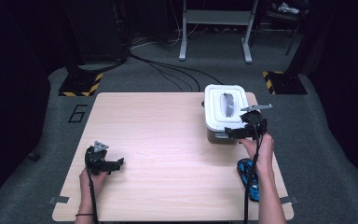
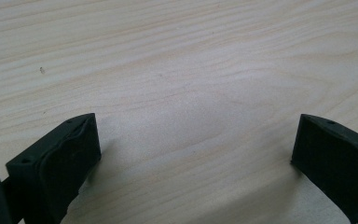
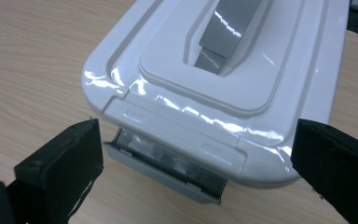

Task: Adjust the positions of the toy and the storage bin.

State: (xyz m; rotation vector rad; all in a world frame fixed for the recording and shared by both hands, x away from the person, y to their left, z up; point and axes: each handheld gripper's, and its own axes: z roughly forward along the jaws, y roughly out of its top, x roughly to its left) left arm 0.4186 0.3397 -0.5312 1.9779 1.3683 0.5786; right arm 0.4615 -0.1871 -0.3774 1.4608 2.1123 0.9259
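Note:
A storage box with a white lid (image 1: 224, 108) and a grey handle (image 1: 228, 103) stands at the table's far right. In the right gripper view the lid (image 3: 223, 70) lies just ahead, and its grey front latch (image 3: 168, 168) is swung outward. My right gripper (image 1: 242, 132) hovers at the box's near end, and its jaws (image 3: 196, 172) stand open on either side of the latch with nothing held. Near the left front of the table my left gripper (image 1: 114, 164) stays low and open (image 2: 193, 154) over bare wood, empty.
A blue and black object (image 1: 248, 176) lies on the table beside the person's right forearm. The wooden table (image 1: 158, 140) has wide bare room in its middle and left. Cables and stand bases sit on the floor behind.

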